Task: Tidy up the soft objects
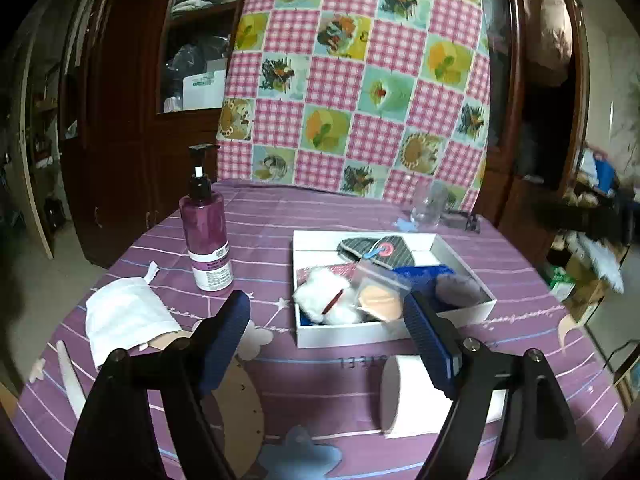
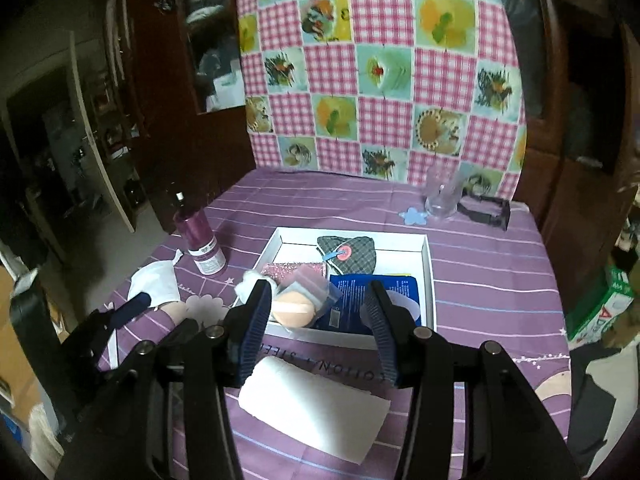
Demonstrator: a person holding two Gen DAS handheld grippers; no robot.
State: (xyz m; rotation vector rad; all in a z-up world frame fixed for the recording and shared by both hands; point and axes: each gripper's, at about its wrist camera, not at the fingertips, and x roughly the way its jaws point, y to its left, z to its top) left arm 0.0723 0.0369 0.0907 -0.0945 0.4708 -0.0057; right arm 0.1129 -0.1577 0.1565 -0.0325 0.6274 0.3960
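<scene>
A white box (image 1: pixel 396 334) (image 2: pixel 429 264) on the purple tablecloth holds a cotton ball (image 1: pixel 324 294) (image 2: pixel 249 280), a bagged peach puff (image 1: pixel 378 300) (image 2: pixel 294 309), a grey plaid pouch (image 1: pixel 376 249) (image 2: pixel 354 258), a blue cloth (image 1: pixel 424 273) (image 2: pixel 360 294) and a grey fluffy piece (image 1: pixel 460 288). Outside the box lie a white cloth bag (image 1: pixel 124 320) (image 2: pixel 156 282) at the left and a white paper roll (image 1: pixel 404 392) (image 2: pixel 316 408) in front. My left gripper (image 1: pixel 326 304) hangs open before the box, gripping nothing. My right gripper (image 2: pixel 318 292) is open above the roll, gripping nothing.
A purple pump bottle (image 1: pixel 206 236) (image 2: pixel 200 240) stands left of the box. A clear glass (image 1: pixel 428 204) (image 2: pixel 442 200) and a black object (image 2: pixel 486 208) sit at the table's far edge, before a pink patchwork cloth (image 1: pixel 360 80). Dark wooden cabinets surround the table.
</scene>
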